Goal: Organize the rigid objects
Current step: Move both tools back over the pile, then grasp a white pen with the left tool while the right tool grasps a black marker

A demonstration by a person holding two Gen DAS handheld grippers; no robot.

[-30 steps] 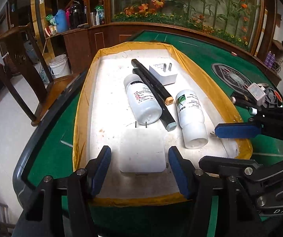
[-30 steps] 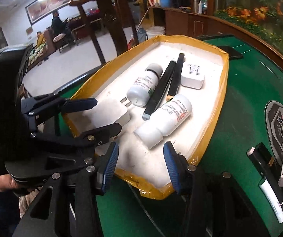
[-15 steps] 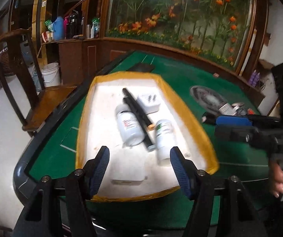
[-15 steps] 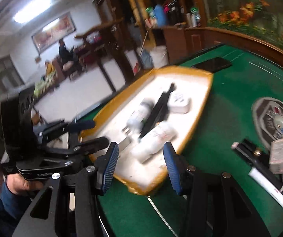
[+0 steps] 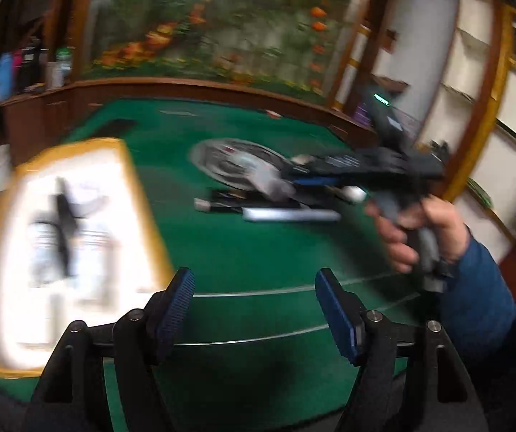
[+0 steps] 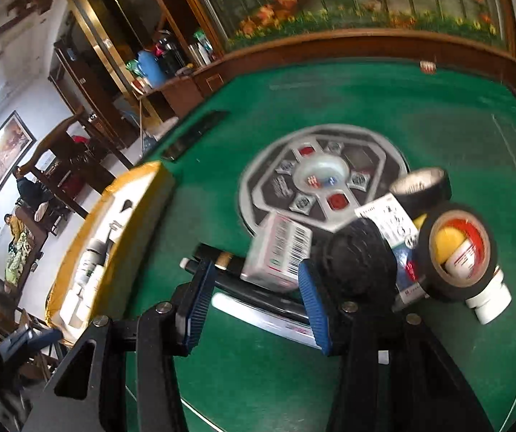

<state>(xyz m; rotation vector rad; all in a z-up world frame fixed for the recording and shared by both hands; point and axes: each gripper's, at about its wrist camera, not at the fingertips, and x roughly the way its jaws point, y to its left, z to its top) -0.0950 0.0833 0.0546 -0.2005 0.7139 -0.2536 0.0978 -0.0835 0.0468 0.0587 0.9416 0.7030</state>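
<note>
**A:** Where does the loose pile lie?

**B:** On the green felt table (image 6: pixel 384 108), beside the grey octagonal centre panel (image 6: pixel 321 180). A small white cardboard box with a barcode (image 6: pixel 279 252) leans there, a black ribbed round object (image 6: pixel 360 262) next to it, then two black rolls of tape (image 6: pixel 458 250), one behind the other, and a white plastic bottle (image 6: pixel 490 300) lying on its side. Long black sticks (image 6: pixel 229 261) and a white tube (image 6: pixel 261 311) lie on the felt in front of the box.

**A:** And the right gripper (image 6: pixel 254 304)?

**B:** It hangs just above those sticks and the tube, the box straight ahead between its blue pads (image 6: pixel 196 302). The jaws stand partly apart and clamp nothing.

**A:** The left gripper (image 5: pixel 254 311)?

**B:** Over bare green felt, well short of the pile. Its jaws have just been opening and nothing is between them. The person's hand in a blue sleeve (image 5: pixel 423 230) shows to its right, gripping the other tool's handle.

**A:** The tray?

**B:** The white foam tray with a yellow taped rim (image 5: pixel 139 194) sits at the left, holding blurred white bottles (image 5: pixel 41 248) and a black stick (image 5: pixel 64 230).
</note>
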